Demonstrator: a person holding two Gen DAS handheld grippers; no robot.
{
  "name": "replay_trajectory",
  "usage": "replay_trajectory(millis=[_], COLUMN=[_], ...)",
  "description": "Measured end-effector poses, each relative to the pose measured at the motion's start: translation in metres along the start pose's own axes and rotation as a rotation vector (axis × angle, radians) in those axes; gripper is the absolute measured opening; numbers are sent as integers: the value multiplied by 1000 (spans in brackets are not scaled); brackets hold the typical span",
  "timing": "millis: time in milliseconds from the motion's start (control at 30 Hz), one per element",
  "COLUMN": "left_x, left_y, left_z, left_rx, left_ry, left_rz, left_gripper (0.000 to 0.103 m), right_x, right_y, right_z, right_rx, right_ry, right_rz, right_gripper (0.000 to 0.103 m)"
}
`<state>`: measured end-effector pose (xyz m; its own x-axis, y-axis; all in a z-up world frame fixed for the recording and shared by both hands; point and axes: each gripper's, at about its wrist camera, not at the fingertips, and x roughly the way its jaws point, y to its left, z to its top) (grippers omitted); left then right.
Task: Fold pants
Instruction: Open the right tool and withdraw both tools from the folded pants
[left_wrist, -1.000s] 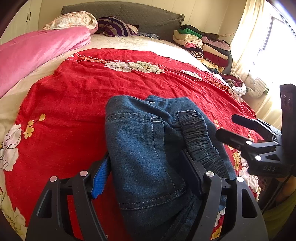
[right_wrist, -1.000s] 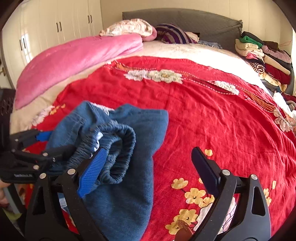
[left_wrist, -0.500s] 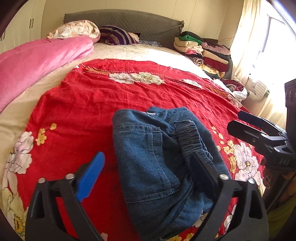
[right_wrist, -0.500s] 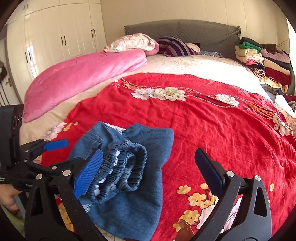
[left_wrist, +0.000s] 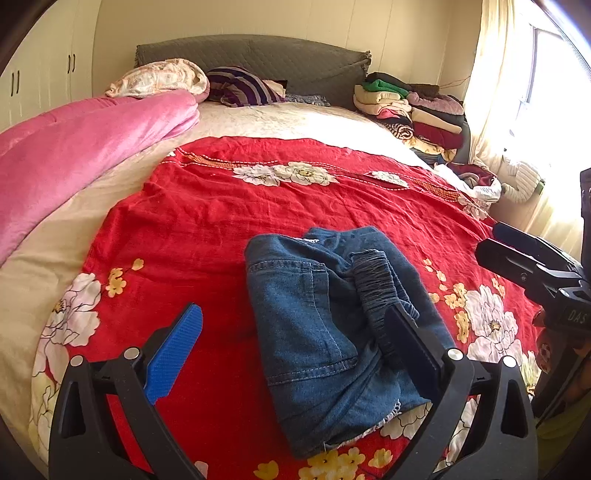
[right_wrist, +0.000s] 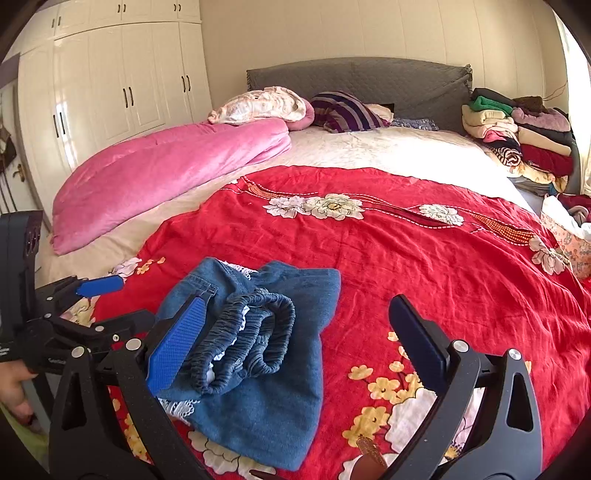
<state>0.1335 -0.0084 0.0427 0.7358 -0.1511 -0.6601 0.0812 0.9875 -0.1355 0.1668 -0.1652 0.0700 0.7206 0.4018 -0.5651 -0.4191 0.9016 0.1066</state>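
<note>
Folded denim pants (left_wrist: 332, 332) lying on red floral bedspread (left_wrist: 207, 221), left gripper (left_wrist: 291, 350) just spread wide (nothing pinched), right gripper (right_wrist: 295, 339) likewise agape, empty.

The pants (left_wrist: 325, 332) are blue denim with a gathered elastic waistband (right_wrist: 251, 339) and a stitched patch pocket, plus a bit of white lace trim peeping out at the near end. They lie folded into a compact, slightly lumpy bundle on the bed, resting on the red flowered spread (left_wrist: 207, 229) towards its near edge, well away from the headboard end. The waistband is bunched in loops on top of the bundle, on its right half in the left wrist view. The bundle lies flat, with nothing gripping it
</note>
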Motion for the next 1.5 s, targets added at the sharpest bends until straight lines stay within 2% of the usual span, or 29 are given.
replay_trajectory(millis=[233, 733, 1500], left_x=[-16, -39, -65], left_y=[-1, -2, -4], left_z=[-9, -35, -78], left_rx=[-6, 4, 3], left_ry=[-14, -23, -34], left_rz=[-5, -6, -2], left_gripper=[99, 99, 99], right_x=[-19, -49, -73], right_y=[2, 15, 33], right_z=[-7, -29, -64], right_rx=[-23, -60, -59], right_ry=[-32, -59, -60], right_rz=[-31, -41, -9], right_gripper=[94, 94, 94])
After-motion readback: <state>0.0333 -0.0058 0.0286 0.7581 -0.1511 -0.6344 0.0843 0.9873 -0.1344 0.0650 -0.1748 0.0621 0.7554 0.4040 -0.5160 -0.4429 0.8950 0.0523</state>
